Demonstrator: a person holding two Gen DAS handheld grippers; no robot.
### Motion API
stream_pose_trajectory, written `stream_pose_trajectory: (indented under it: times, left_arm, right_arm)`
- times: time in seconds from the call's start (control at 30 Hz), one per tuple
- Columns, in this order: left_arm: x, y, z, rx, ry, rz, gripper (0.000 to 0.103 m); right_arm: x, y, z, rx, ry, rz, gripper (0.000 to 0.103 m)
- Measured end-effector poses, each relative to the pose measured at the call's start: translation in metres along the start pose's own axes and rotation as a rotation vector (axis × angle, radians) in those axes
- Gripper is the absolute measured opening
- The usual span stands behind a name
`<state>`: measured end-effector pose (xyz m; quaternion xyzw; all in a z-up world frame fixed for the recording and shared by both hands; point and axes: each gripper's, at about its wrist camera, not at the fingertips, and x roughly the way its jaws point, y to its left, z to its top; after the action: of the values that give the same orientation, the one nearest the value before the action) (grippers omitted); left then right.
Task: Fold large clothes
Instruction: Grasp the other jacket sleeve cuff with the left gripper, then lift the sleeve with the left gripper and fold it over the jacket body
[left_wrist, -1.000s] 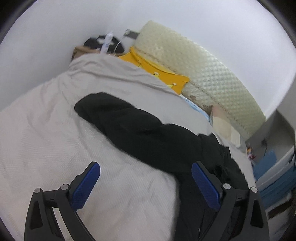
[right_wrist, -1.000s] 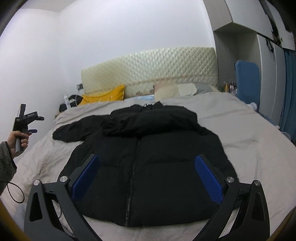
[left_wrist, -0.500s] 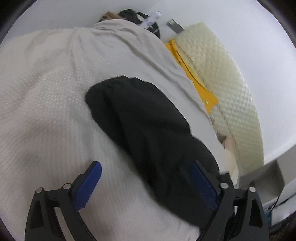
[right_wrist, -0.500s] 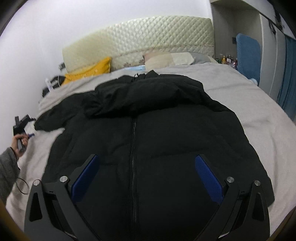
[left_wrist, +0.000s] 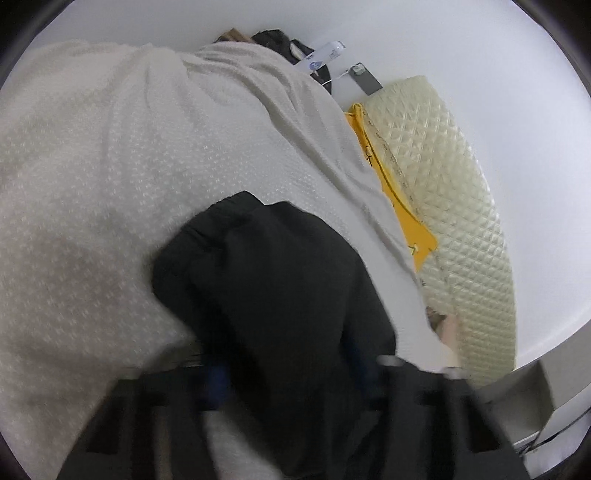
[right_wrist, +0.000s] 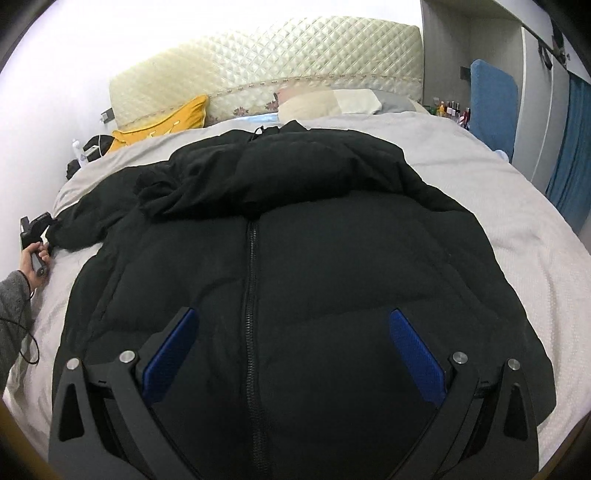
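Observation:
A black puffer jacket (right_wrist: 295, 251) lies front up on the bed (right_wrist: 517, 206), zipper closed, hood folded over the chest. Its left sleeve (left_wrist: 273, 288) stretches toward the bed's left side. My left gripper (left_wrist: 288, 373) is blurred and sits around the sleeve near the cuff; its blue pads are partly hidden by the fabric. It also shows in the right wrist view (right_wrist: 37, 236) at the sleeve end. My right gripper (right_wrist: 291, 350) is open and empty, hovering over the jacket's lower front.
A cream quilted headboard (right_wrist: 266, 70) stands at the back with a yellow pillow (right_wrist: 166, 122) and pale pillows (right_wrist: 328, 101). A nightstand with a bottle (left_wrist: 321, 59) is at the bed's left. A blue chair (right_wrist: 491, 107) and curtain (right_wrist: 572, 147) stand right.
My left gripper has dropped onto the sleeve and its fingers have drawn in around it. My right gripper has moved forward and lower over the jacket's front.

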<state>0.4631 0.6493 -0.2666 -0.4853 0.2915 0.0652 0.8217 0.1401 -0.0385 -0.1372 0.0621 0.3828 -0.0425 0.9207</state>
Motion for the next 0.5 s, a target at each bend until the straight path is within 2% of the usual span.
stream_pose_trajectory:
  times: [0.03,0.07,0.2,0.37,0.5]
  left_arm:
    - [-0.004,-0.001,0.000,-0.022,-0.015,0.008,0.034]
    - [-0.011,-0.004,-0.001,-0.024,-0.035,-0.002,0.027]
    - [-0.034,-0.035,-0.004,0.051,-0.069,0.043,0.017]
    - [-0.071,-0.084,-0.011,0.151,-0.111,0.117,0.011]
    - [-0.112,-0.123,-0.021,0.237,-0.138,0.107,0.010]
  right_arm:
    - [-0.002,0.000,0.001,-0.005,-0.009,0.005,0.102]
    - [-0.003,-0.001,0.003,-0.013,-0.018,0.011,0.102]
    - [-0.016,-0.003,0.004,-0.040,-0.056,0.026,0.102]
    - [-0.032,-0.006,0.006,-0.060,-0.069,0.037,0.103]
    - [-0.044,-0.009,0.011,-0.078,-0.087,0.049,0.103]
